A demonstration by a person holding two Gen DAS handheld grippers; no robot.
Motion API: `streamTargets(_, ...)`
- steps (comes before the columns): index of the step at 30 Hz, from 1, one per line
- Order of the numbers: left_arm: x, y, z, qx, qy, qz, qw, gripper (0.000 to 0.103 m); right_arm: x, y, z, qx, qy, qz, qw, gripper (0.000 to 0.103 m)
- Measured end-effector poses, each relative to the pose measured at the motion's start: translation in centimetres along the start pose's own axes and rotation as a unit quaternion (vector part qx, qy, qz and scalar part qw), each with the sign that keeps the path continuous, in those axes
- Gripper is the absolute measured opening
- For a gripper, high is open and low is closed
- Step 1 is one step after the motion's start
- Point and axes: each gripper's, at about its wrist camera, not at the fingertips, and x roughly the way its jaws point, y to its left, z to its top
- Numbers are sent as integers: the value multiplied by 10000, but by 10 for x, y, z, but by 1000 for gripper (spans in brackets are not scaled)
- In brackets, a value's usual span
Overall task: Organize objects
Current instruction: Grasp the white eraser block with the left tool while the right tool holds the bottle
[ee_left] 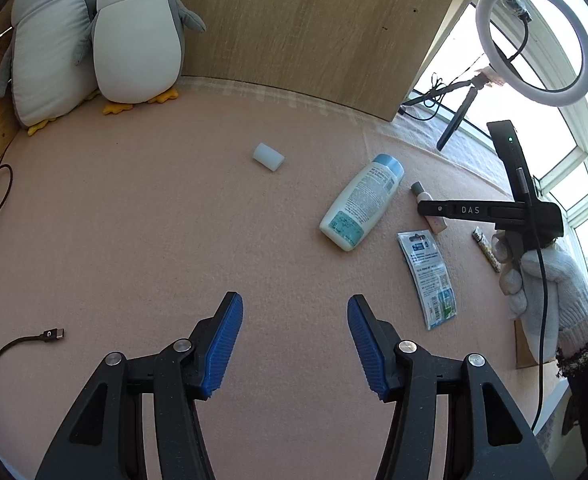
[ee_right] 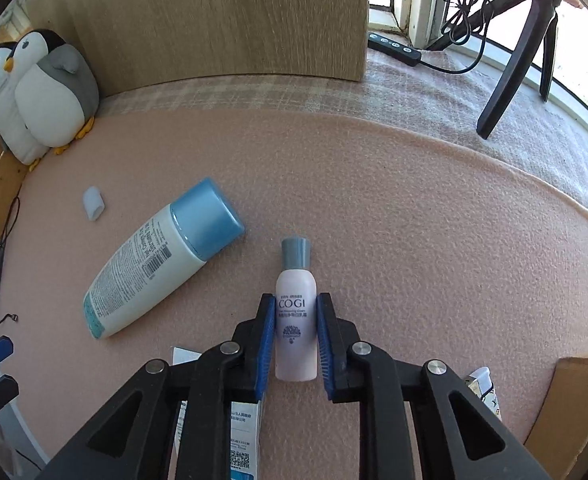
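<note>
Right claw (ee_right: pixel 296 336) clamped on small pink COGI bottle with grey cap (ee_right: pixel 296 320); left claw (ee_left: pixel 295 344) spread apart, holding nothing.

Landmark: large white bottle with blue cap (ee_right: pixel 161 258), lying flat on the pink foam-covered counter (ee_right: pixel 414 240). Far left of it, two plush penguins (ee_right: pixel 33 96) against the wooden wall; nearer left, a small white cylinder (ee_right: pixel 93 203); just right of it, the pink bottle lies flat between the blue pads (ee_right: pixel 267 344); below it, a printed sachet (ee_left: pixel 430 276).
</note>
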Motion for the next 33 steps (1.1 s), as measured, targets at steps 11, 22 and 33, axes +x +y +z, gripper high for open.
streamTargets(11,27,8,34,-258,-41,132,9996,58,-25,-27,-68,522,31,104,9986,18)
streamTargets(22,81,0,91,-89,-64,323,9994,59,-56,-12,-162,706,-53,56,9975,18)
streamTargets(33,126,3,134,-384,210,681,9967,66,-57,-5,-170,703,-145,-9,9974,19)
